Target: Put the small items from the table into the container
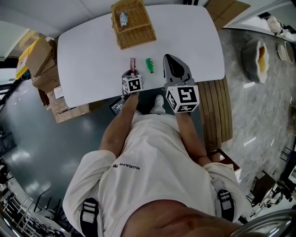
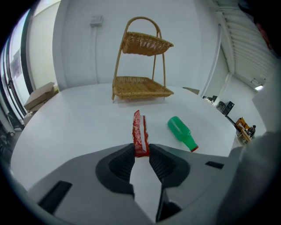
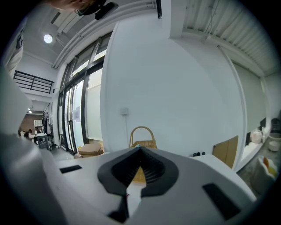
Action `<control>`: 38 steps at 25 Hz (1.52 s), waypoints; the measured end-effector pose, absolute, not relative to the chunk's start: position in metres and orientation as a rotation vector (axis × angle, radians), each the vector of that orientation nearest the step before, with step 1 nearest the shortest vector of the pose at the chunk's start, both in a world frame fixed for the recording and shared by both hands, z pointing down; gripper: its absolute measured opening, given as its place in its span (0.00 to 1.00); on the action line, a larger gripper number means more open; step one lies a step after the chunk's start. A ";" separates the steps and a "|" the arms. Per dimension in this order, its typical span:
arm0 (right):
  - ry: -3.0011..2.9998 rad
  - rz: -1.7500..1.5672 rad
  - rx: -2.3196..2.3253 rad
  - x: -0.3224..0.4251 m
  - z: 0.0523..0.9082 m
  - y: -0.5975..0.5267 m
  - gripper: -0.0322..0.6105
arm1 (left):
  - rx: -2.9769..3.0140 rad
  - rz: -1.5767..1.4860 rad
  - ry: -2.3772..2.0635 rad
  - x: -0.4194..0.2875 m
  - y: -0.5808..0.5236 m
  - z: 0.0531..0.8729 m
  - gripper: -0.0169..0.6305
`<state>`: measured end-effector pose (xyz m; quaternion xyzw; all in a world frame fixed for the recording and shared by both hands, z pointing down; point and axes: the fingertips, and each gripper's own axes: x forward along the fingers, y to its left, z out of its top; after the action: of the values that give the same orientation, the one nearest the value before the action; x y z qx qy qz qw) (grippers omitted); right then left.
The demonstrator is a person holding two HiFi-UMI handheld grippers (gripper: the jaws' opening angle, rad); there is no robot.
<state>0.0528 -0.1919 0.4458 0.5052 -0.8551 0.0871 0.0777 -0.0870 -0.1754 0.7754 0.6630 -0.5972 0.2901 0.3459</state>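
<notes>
A two-tier wicker basket point(image 1: 134, 28) point(image 2: 140, 88) stands at the far side of the white table point(image 1: 92, 55); a small item point(image 1: 123, 18) lies in its top tier. A red packet point(image 1: 132, 64) point(image 2: 139, 132) and a green bottle point(image 1: 150, 65) point(image 2: 181, 133) lie near the table's front edge. My left gripper point(image 1: 131, 74) point(image 2: 141, 151) points down at the table, its pads closed on the packet's near end. My right gripper point(image 1: 172, 62) point(image 3: 140, 151) hovers to the right of the bottle, shut and empty, facing the basket point(image 3: 142, 143).
Cardboard boxes point(image 1: 39, 60) are stacked on the floor left of the table. A slatted wooden seat point(image 1: 215, 111) sits at the table's right front corner. A cardboard sheet point(image 1: 229, 11) leans beyond the table's far right corner.
</notes>
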 end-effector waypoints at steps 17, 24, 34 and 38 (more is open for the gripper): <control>-2.616 0.252 1.530 0.044 0.430 -0.189 0.06 | 1.906 0.477 -1.624 -0.080 -0.193 0.645 0.18; -2.645 0.228 1.519 0.031 0.421 -0.186 0.06 | 1.994 0.427 -1.657 -0.078 -0.197 0.606 0.18; -2.651 0.200 1.513 0.027 0.413 -0.186 0.06 | 2.065 0.342 -1.714 -0.081 -0.225 0.564 0.18; -2.651 0.196 1.509 0.026 0.414 -0.185 0.06 | 2.097 0.313 -1.738 -0.082 -0.243 0.546 0.18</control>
<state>0.0259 -0.1845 0.4140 0.4931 -0.8666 0.0642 0.0423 -0.0819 -0.2430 0.5460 0.7497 -0.6214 0.1118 0.1986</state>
